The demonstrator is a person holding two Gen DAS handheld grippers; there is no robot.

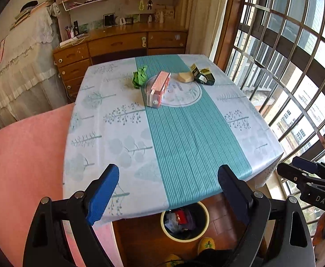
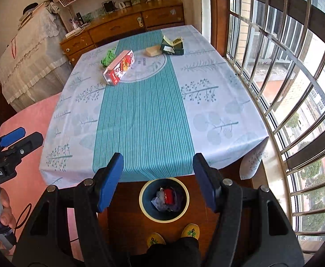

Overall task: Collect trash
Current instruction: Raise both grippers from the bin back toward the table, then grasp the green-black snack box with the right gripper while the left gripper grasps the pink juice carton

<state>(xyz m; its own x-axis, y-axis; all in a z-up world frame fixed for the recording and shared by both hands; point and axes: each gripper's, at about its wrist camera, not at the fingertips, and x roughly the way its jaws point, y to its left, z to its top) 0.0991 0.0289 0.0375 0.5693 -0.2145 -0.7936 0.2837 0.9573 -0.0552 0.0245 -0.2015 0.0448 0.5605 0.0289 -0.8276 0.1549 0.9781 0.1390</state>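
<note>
1. My left tongs [image 1: 168, 191] and right tongs [image 2: 158, 181] both gape wide, holding nothing.
2. Far beyond them lie a crumpled green wrapper [image 1: 139, 77], a red-and-white carton [image 2: 119, 67], a tan block [image 2: 152, 51] and a dark green box [image 2: 172, 46].
3. Just below my tips sits a round cream-rimmed bin [image 2: 142, 209] — its contents are a hard-to-read jumble.

We see the near half of the surface [image 2: 144, 120] bare, carton [image 2: 119, 70], green wad [image 2: 107, 58] and boxes [image 2: 172, 45] crowding its far end, bin [image 2: 164, 199] below the near edge, window bars [image 2: 295, 89] close right

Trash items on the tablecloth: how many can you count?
4: green crumpled wad, red carton beside it, tan piece and dark green box nearer the window.
</note>
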